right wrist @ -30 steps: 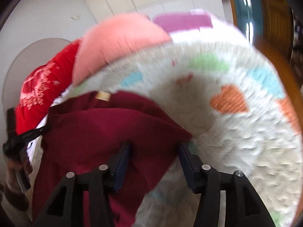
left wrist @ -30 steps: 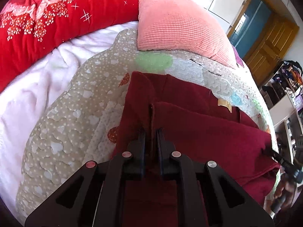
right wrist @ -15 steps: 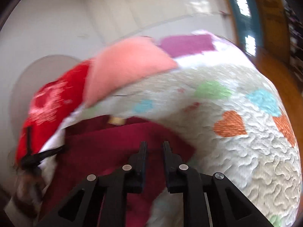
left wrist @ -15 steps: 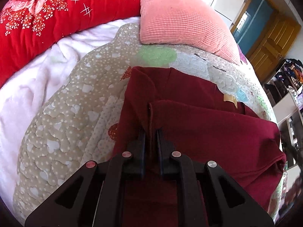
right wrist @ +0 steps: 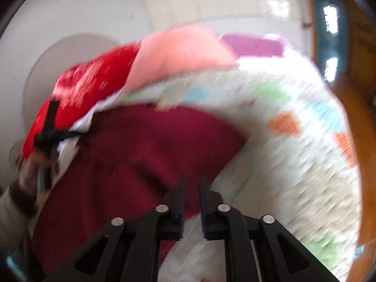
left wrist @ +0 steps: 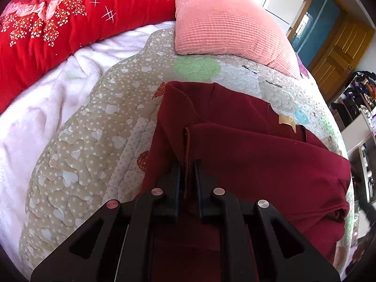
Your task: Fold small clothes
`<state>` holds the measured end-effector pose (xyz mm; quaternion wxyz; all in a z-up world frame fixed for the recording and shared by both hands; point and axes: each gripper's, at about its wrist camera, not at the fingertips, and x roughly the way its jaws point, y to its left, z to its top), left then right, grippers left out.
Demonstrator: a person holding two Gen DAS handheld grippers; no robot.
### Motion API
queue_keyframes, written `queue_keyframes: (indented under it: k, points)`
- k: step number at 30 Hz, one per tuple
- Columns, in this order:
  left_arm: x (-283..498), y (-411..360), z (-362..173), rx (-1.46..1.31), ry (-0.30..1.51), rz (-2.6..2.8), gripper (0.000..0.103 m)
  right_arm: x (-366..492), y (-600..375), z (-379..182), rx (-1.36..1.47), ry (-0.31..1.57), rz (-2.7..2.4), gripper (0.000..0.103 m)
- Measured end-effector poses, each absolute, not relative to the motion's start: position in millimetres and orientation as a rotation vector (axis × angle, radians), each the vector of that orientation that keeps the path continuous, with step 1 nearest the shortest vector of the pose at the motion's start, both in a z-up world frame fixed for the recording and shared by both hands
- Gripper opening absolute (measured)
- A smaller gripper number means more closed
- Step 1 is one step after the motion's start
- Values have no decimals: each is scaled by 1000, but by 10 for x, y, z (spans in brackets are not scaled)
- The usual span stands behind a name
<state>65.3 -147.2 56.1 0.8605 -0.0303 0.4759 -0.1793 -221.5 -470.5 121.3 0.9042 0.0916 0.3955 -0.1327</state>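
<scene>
The dark red, soft fleece garment (left wrist: 246, 155) lies half folded on the quilted heart-print bedspread (left wrist: 89, 141). It looks light, limp and thick, best taken at hems or corners. The left hand-held gripper (left wrist: 186, 164) pinches its stitched edge. The right hand-held gripper (right wrist: 190, 183), jaws narrow and just reopening, holds nothing visible.

Maroon garment (left wrist: 246, 155): matt soft cloth w/ stitched hem. Quilt (left wrist: 77, 155): puckered, stitched cotton-like cloth. Pink pillow (left wrist: 223, 25): ribbed plush. Left gripper (left wrist: 187, 164): matt black plastic, shiny metal pins.
</scene>
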Motion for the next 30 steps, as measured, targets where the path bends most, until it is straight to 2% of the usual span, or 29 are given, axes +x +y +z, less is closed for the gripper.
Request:
queue_keyframes:
  k: [1,2,3,5,6,7,10,15,17,18,19,21,22,23,24,25,30]
  points:
    - [648,-1469,558,-66,996,-376,10,-2144,-4811,1231,209,799,-319,47]
    - [647,-1464,556,-66,996,-377,10,-2092,-4881,1222,231,792,-343,54]
    - [648,-1460,552,-67,997,-380,11,-1988,-4996,1179,267,790,-369,55]
    - [655,-1444,542,-71,1001,-387,12,-1780,-5190,1041,343,807,-399,51]
    - [659,-1439,541,-71,1002,-390,12,-1655,-5268,961,361,825,-402,28]
    - [660,-1436,541,-71,1003,-395,13,-1523,-5280,909,327,849,-414,15]
    - [662,-1439,535,-65,1001,-398,13,-1300,-5195,769,134,893,-524,15]
    - [661,-1438,519,-54,997,-404,13,-1590,-5123,1004,318,796,-459,17]
    - [671,-1436,518,-63,1002,-401,13,-1742,-4931,1149,293,763,-347,17]
    - [671,-1441,521,-64,1003,-397,13,-1786,-4786,1198,255,755,-284,21]
    - [666,-1449,526,-62,1003,-391,13,-1795,-4660,1226,210,759,-239,32]
    - [657,-1469,534,-52,1003,-381,13,-1771,-4409,1196,75,789,-177,46]
    - [653,-1478,541,-45,1004,-376,13,-1719,-4299,1121,-19,813,-176,45]
    - [648,-1485,552,-37,1006,-372,13,-1661,-4244,1022,-76,844,-193,40]
    - [644,-1485,569,-29,1009,-371,13,-1595,-4202,905,-118,890,-214,17]
    - [635,-1481,589,-24,1012,-371,13,-1562,-4212,806,-131,928,-239,6]
    - [563,-1437,688,14,990,-371,13,-1957,-4224,965,-24,837,-206,6]
